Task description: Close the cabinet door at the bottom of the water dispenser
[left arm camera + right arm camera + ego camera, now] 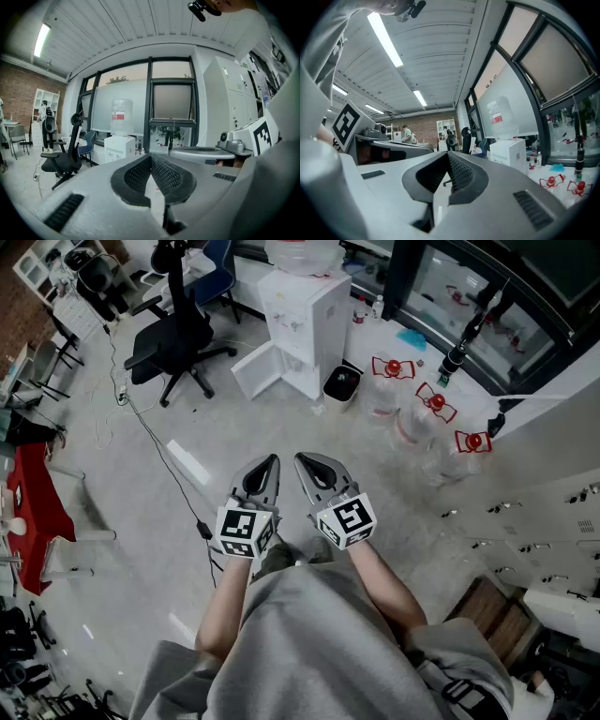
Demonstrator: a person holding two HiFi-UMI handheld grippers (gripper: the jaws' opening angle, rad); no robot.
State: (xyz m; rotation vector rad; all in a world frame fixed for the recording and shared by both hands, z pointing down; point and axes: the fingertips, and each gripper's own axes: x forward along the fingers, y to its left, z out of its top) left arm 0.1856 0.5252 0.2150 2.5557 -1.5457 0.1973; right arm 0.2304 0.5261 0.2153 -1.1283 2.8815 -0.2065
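Observation:
The white water dispenser (305, 315) stands far ahead on the floor, a clear bottle on top. Its bottom cabinet door (255, 369) hangs open, swung out to the left. Both grippers are held side by side in front of the person, well short of the dispenser. My left gripper (270, 460) is shut and holds nothing. My right gripper (302, 458) is also shut and holds nothing. In the left gripper view the dispenser (119, 147) shows beyond the closed left gripper (151, 157). In the right gripper view the dispenser (508, 152) stands right of the closed right gripper (448, 154).
A black office chair (173, 338) stands left of the dispenser and a black bin (341, 382) at its right. Several water bottles with red caps (436, 404) lie along the window wall. A cable (159, 451) crosses the floor. White lockers (534, 512) line the right.

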